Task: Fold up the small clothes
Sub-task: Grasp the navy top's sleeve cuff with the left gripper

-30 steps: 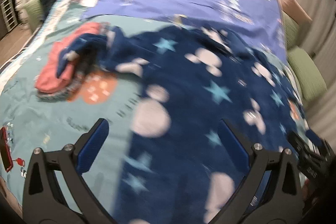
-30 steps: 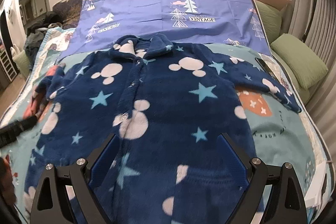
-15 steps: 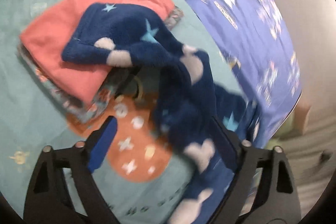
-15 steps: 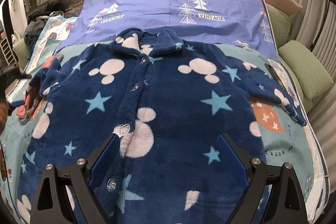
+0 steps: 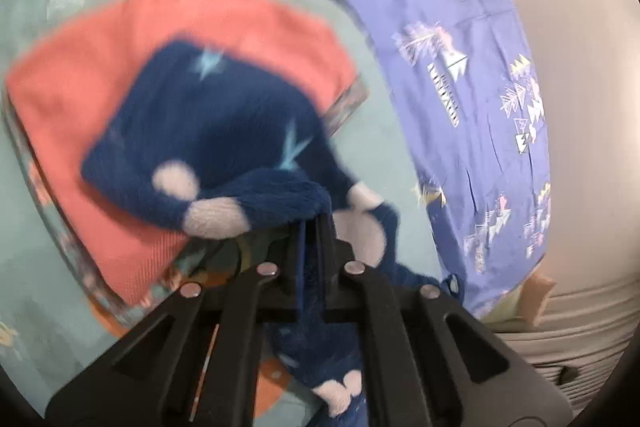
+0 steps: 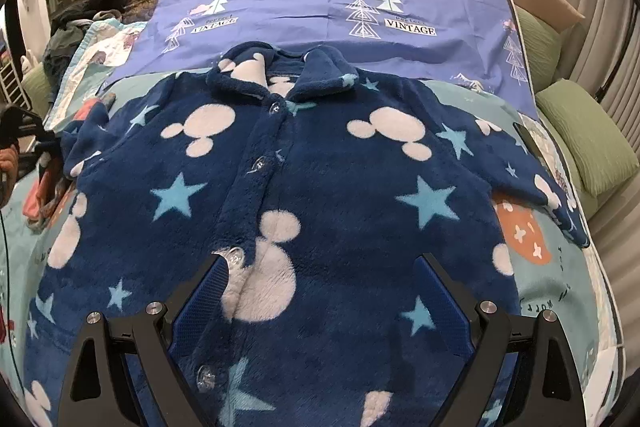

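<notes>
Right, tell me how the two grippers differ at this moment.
The left gripper is shut on the fleece top's sleeve; the right gripper is open with nothing gripped. The left one sits beside the folded red garment at the bed's edge; the right one hangs over the middle of the navy fleece top, near its buttons. Both are black with blue pads.

Left gripper (image 5: 310,227) clamped tight, angled downward, fingers toward 12 o'clock, right gripper (image 6: 324,299) jaws spread wide, tilted downward.
</notes>
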Motion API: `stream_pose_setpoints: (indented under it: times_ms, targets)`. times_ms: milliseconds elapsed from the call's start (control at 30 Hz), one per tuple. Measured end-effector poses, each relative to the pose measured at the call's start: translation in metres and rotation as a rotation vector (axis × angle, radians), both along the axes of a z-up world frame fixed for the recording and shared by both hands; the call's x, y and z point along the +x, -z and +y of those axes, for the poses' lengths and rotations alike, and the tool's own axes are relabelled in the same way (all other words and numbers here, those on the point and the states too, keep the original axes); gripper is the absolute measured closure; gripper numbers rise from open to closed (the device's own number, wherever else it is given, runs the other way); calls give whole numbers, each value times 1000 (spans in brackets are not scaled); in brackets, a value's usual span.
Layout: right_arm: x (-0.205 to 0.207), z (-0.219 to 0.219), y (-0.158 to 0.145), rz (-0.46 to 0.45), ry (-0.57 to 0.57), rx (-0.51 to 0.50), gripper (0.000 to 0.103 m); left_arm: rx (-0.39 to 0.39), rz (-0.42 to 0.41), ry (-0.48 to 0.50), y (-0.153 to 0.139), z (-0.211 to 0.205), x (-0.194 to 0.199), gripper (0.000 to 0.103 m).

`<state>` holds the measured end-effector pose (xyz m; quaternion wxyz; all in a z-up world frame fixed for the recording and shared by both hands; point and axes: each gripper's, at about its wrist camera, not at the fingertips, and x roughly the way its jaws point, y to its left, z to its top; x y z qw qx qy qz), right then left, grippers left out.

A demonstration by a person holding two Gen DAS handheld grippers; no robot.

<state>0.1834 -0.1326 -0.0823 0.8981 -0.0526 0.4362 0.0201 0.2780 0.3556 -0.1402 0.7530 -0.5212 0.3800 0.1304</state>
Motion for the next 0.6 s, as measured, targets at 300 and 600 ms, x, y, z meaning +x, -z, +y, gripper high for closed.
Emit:
stream_pose_setpoints:
  times_ms: [300,600]
  targets:
    - [-4,-24,-7,-38,24,41,8,566,-251,165,-149,-92,6,102]
    - [-20,-70,-8,-38,104,94,8,610,-120,371,-130,-163,24,61]
